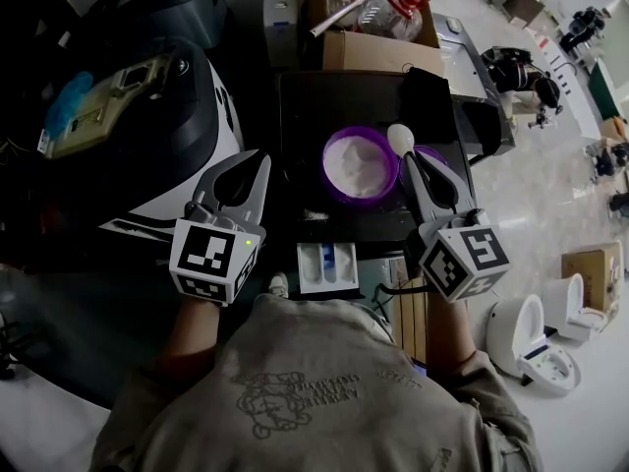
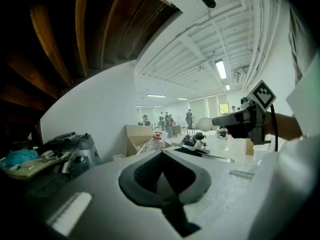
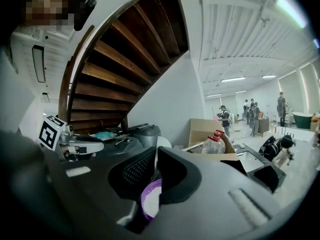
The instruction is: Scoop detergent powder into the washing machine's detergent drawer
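- The left gripper point(image 1: 257, 170) is parked off the left edge of the dark machine top point(image 1: 305, 116). Its jaws are pressed together with nothing between them. Looks like it's simply being kept out of the way, since scooping is a one-tool job.
- The detergent drawer point(image 1: 305, 281) is pulled out from the near edge of the top, about midway between the two grippers. Its white and blue compartments are open to the sky, so powder can be tipped straight down into them. No powder can be made out in there from this height.
- The purple bowl point(image 1: 327, 155) is set near the middle of the top, just behind the drawer. It's well filled with white detergent powder point(image 1: 356, 163). Short trip from bowl to drawer, which is probably why it's been put there.
- The white spoon point(image 1: 400, 138) is held with its head at the bowl's far right rim. Whether it's loaded can't be told, white on white.
- The right gripper point(image 1: 413, 160) is clamped tight on the spoon's thin handle, toward the right edge of the top. The long reach keeps the jaws clear of the powder.
- The scoop-and-carry toward the near edge is judged not yet done.
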A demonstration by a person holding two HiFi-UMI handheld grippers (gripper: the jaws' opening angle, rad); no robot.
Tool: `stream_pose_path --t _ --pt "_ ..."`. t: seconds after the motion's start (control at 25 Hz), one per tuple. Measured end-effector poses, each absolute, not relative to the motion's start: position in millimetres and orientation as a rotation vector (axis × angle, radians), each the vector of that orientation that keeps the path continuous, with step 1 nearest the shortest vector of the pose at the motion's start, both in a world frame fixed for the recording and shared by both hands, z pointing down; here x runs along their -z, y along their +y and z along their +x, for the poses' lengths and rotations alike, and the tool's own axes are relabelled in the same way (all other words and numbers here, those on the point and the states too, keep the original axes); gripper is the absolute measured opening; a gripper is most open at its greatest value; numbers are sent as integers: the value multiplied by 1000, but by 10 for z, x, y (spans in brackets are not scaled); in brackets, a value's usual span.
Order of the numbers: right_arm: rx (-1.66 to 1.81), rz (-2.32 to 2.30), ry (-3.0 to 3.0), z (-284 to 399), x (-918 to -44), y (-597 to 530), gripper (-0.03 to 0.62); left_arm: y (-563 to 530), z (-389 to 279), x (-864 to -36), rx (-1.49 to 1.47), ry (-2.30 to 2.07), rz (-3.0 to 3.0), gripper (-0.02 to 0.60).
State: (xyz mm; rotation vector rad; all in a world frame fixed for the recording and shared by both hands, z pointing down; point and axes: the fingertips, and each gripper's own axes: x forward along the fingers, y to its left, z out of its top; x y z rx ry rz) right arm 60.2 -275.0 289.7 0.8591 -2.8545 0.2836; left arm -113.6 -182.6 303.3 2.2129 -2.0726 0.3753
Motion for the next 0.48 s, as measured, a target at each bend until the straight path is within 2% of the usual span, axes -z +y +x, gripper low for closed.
stream_pose_path --t 0.48 --pt "-287 820 -2866 599 -2916 -2764 37 -1836 -991 -3104 -382 -2048 2212 1"
